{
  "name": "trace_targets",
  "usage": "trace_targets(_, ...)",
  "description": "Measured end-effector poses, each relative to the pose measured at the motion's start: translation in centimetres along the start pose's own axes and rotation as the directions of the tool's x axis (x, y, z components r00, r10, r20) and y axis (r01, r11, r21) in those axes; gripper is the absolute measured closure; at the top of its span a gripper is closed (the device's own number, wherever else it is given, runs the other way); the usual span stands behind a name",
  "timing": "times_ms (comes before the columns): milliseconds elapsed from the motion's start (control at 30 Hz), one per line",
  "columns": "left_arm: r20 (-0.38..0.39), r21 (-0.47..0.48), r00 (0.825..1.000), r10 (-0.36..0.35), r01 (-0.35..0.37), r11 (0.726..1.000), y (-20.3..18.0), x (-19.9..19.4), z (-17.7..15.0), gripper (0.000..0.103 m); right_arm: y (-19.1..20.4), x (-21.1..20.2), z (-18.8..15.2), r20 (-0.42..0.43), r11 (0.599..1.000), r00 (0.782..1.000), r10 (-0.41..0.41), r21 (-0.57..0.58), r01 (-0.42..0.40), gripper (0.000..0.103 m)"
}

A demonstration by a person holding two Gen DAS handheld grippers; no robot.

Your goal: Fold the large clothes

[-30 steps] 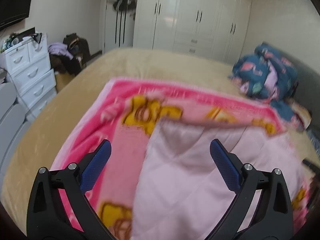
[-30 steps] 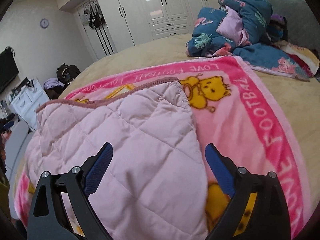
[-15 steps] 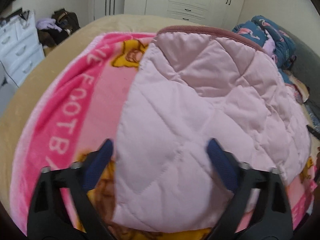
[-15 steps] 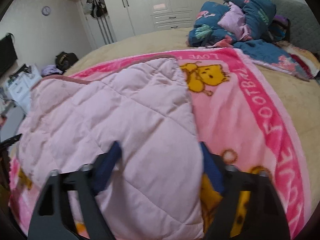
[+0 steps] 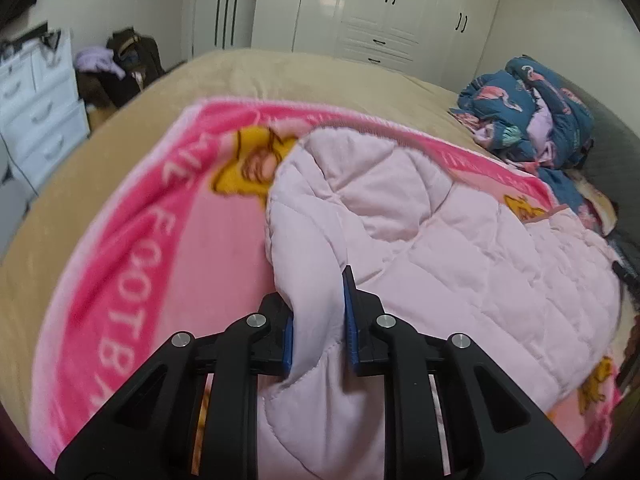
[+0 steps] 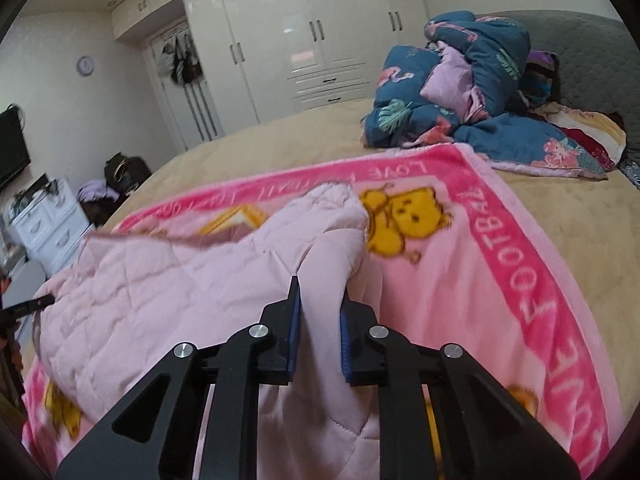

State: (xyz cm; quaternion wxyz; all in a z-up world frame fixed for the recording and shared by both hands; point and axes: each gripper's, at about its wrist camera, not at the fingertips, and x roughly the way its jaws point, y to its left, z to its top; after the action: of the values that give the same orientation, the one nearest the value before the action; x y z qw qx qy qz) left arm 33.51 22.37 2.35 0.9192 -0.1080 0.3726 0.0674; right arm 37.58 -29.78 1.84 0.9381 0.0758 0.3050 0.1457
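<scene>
Now left gripper (image 5: pixel 318 320) jaws pinch pale pink quilted garment (image 5: pixel 440 248); right gripper (image 6: pixel 318 326) likewise (atop pink blanket (image 6: pixel 500 264)).

A pale pink quilted garment (image 5: pixel 440 248) with a dusty-rose trim lies on a hot-pink blanket (image 6: pixel 500 280) bearing yellow bears and white lettering. The bed cover (image 6: pixel 592 232) is tan. A navy quilt (image 6: pixel 472 92) shows pink, seemingly flamingo, prints. Black grippers carry blue pads (image 5: pixel 349 320). Wardrobes (image 6: pixel 304 40) gleam white.
</scene>
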Motion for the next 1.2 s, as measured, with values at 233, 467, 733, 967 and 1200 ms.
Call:
trace_targets(233, -0.048, -0.007, 0.997, 0.065, -0.065, 0.998, 0.2, 4.3, 0.5, 0.091, -0.3, 5.1, 0.7, -0.084, 0.996, 0.993, -0.086, -0.008, 0.086, 0.089)
trace_targets(467, -0.060, -0.023, 0.995, 0.079, -0.081, 0.996, 0.8, 5.3, -0.2, 0.087, -1.4, 8.1, -1.6, -0.175, 0.993, 0.978, -0.110, 0.009, 0.114, 0.089)
trace_targets(733, -0.038, -0.027, 0.990, 0.135, -0.136, 0.990, 1.1, 2.9, -0.7, 0.053, -2.2, 5.8, -1.7, -0.190, 0.991, 0.976, -0.102, 0.069, 0.117, 0.045)
trace_targets(967, 0.013, -0.052, 0.990, 0.138, -0.137, 0.989, 1.4, -1.5, -1.4, 0.009, -1.1, -0.5, -1.6, -0.082, 0.992, 0.996, -0.045, 0.113, 0.054, 0.008)
trace_targets(1200, -0.014, -0.158, 0.997, 0.071, -0.072, 0.985, 2.3, -4.5, -4.6, 0.009, 0.1, -5.0, -4.1, -0.059, 0.986, 0.998, 0.019, 0.167, -0.009, 0.008)
